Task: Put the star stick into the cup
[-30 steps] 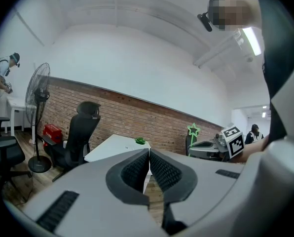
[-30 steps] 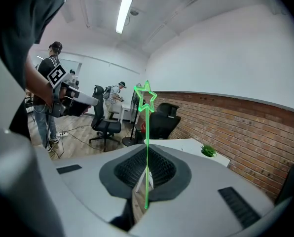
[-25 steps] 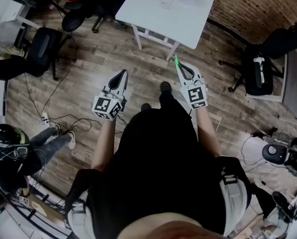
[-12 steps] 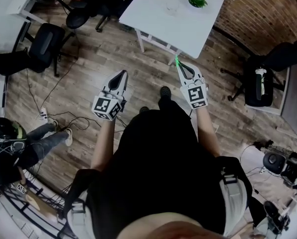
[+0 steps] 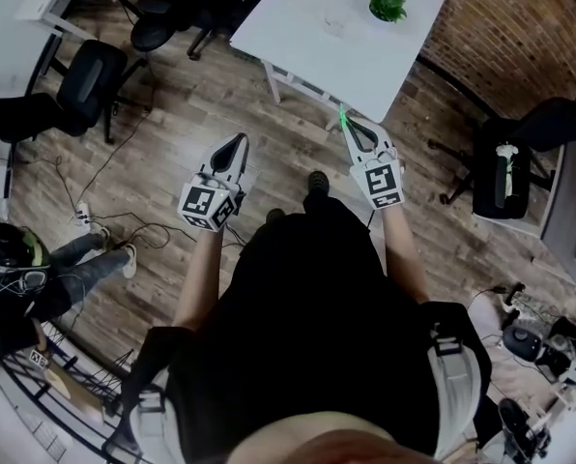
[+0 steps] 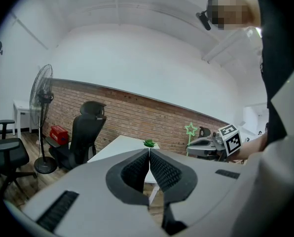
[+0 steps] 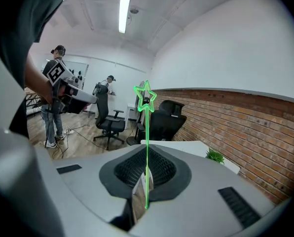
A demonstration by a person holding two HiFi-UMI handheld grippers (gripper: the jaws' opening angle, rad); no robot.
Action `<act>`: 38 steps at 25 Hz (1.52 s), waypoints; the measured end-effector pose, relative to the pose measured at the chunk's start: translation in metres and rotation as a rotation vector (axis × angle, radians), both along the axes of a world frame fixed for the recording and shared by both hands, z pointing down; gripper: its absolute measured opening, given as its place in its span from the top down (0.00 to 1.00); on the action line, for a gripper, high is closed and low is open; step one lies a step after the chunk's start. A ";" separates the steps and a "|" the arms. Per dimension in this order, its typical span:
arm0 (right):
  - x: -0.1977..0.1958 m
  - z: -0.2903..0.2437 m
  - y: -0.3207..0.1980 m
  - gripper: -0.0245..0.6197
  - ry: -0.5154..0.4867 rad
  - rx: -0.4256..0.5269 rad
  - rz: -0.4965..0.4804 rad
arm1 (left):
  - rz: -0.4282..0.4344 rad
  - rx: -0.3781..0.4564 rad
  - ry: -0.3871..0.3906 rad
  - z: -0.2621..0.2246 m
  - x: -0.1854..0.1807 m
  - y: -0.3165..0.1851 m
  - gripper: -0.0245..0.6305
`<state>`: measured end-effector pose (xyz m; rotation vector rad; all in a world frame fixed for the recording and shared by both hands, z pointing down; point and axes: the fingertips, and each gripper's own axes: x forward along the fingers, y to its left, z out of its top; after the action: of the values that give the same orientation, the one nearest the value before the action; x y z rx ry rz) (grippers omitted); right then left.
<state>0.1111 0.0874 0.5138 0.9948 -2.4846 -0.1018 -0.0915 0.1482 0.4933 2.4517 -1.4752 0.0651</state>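
The green star stick (image 7: 146, 98) stands upright between the pads of my shut right gripper (image 7: 146, 177), its star above the jaws. In the head view the right gripper (image 5: 347, 127) points at the near corner of the white table (image 5: 298, 37), with the star stick (image 5: 342, 119) at its tip. A faint clear cup (image 5: 334, 22) stands on the table next to a small green plant (image 5: 387, 3). My left gripper (image 5: 234, 147) is held over the wooden floor, short of the table. Its jaws (image 6: 149, 156) are shut with nothing between them. The left gripper view shows the star stick (image 6: 190, 129) to the right.
Black office chairs (image 5: 87, 83) stand left of the table, another chair (image 5: 505, 167) to the right. Cables (image 5: 124, 225) lie on the wooden floor. A person (image 5: 22, 278) sits low at the left. A brick wall (image 5: 520, 27) lies behind the table. Two people (image 7: 52, 98) stand farther back.
The table has come nearer and lower in the head view. Both grippers keep their pose, the right one still holding the stick.
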 end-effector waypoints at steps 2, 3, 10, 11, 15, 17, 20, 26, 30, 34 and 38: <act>0.003 0.000 -0.007 0.95 0.001 -0.002 -0.009 | -0.007 -0.003 0.001 0.000 0.004 -0.006 0.93; 0.005 0.000 -0.011 0.95 0.000 -0.004 -0.012 | -0.010 -0.006 0.000 0.000 0.006 -0.008 0.93; 0.018 0.001 -0.042 0.95 -0.052 -0.032 -0.017 | -0.021 -0.014 -0.018 0.000 0.023 -0.026 0.93; 0.017 0.001 -0.046 0.95 -0.060 -0.037 -0.022 | -0.029 -0.016 -0.022 0.000 0.023 -0.027 0.93; 0.013 0.000 -0.060 0.95 -0.068 -0.042 -0.055 | -0.067 -0.023 -0.031 -0.004 0.021 -0.032 0.93; 0.010 -0.001 -0.068 0.95 -0.073 -0.045 -0.072 | -0.091 -0.026 -0.032 -0.005 0.020 -0.035 0.93; 0.009 -0.001 -0.077 0.95 -0.083 -0.047 -0.093 | -0.121 -0.036 -0.034 -0.003 0.021 -0.038 0.93; 0.011 0.006 -0.091 0.95 -0.075 -0.056 -0.131 | -0.157 -0.041 -0.027 0.001 0.031 -0.046 0.93; 0.014 0.005 -0.096 0.95 -0.077 -0.055 -0.144 | -0.158 -0.042 -0.028 0.001 0.042 -0.049 0.93; 0.026 0.006 -0.101 0.95 -0.078 -0.054 -0.145 | -0.171 -0.040 -0.025 0.001 0.051 -0.055 0.93; 0.034 0.007 -0.107 0.95 -0.075 -0.053 -0.157 | -0.198 -0.013 -0.017 -0.007 0.055 -0.064 0.93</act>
<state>0.1452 -0.0193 0.5205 0.7954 -2.6170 -0.0491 -0.0360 0.0839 0.4860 2.2866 -1.7109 0.0552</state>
